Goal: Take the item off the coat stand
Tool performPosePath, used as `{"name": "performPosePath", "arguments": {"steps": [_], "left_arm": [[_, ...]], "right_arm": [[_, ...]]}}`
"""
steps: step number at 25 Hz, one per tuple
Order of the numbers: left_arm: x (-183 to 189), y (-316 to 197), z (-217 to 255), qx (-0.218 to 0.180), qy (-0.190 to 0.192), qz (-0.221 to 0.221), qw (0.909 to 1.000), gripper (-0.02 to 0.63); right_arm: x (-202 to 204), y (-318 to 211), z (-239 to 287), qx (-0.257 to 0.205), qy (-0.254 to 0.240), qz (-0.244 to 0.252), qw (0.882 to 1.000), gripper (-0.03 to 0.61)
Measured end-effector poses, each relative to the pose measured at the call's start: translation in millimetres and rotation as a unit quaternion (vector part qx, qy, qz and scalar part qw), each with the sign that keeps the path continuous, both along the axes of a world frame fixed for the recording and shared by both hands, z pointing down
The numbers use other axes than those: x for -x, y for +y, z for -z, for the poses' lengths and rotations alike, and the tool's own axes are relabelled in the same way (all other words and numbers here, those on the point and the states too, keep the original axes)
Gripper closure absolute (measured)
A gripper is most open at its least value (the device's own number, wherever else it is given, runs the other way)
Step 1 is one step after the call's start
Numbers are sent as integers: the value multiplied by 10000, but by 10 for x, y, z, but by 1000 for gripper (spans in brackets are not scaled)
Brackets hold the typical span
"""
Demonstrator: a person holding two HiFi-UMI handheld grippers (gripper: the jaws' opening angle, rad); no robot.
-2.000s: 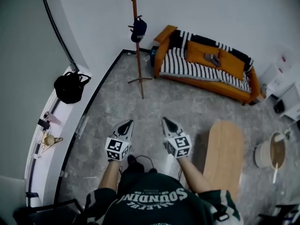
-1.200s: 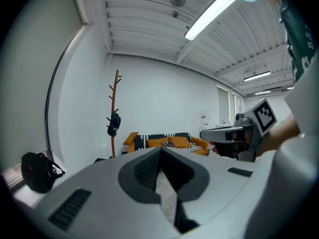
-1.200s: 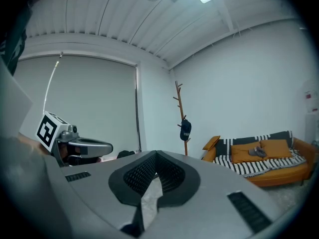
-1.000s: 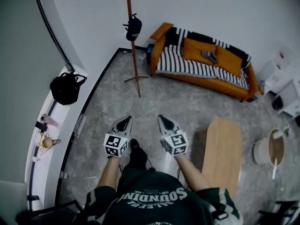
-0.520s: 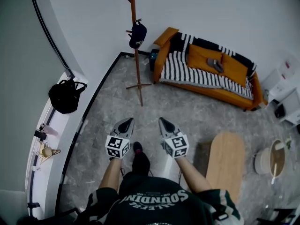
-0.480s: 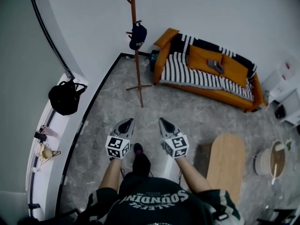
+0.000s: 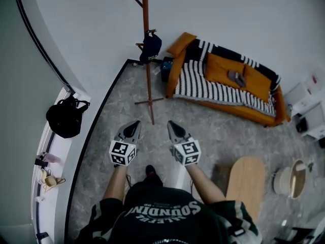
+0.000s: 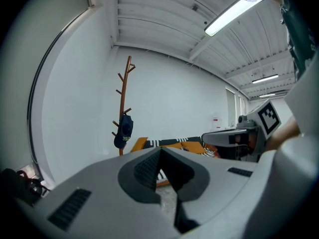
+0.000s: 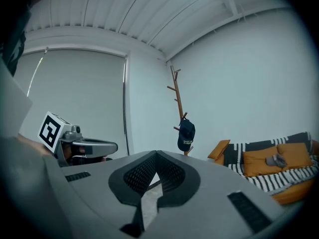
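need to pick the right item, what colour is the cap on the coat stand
The cap is dark navy; clearest in the right gripper view.

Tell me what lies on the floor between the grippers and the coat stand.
Only bare floor separates the left gripper and right gripper from the coat stand in the head view.

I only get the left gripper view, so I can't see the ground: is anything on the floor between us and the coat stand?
Observer: No. The head view shows only bare grey floor up to the coat stand.
Operator: Are the right tongs ready?
Observer: The right tongs are shut, with nothing between them.
Operator: Anything on our right side?
Observer: A light wooden table stands to the right, apart from the stand.
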State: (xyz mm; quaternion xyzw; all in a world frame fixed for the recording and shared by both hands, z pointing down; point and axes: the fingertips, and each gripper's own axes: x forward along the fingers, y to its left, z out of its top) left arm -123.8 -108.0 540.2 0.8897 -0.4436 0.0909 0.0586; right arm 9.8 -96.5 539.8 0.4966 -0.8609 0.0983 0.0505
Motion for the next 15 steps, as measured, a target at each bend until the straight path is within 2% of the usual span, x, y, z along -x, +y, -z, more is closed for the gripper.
{"name": "performPosePath", "arguments": {"steps": [5,8,15], "left_arm": [[116,-660,18,-31,-47,-164,9999,614],[168,-968,50,-28,-38,-174,9998,614],[80,-1524,-6,51,107,-121,9999,614]], "right_arm": [[103,-701,-5,-78,-57,-106,9999,580],[142,-980,86,17,136,-136,9998,580],[160,-1573,36,-22,-4,-22,10000,580]]}}
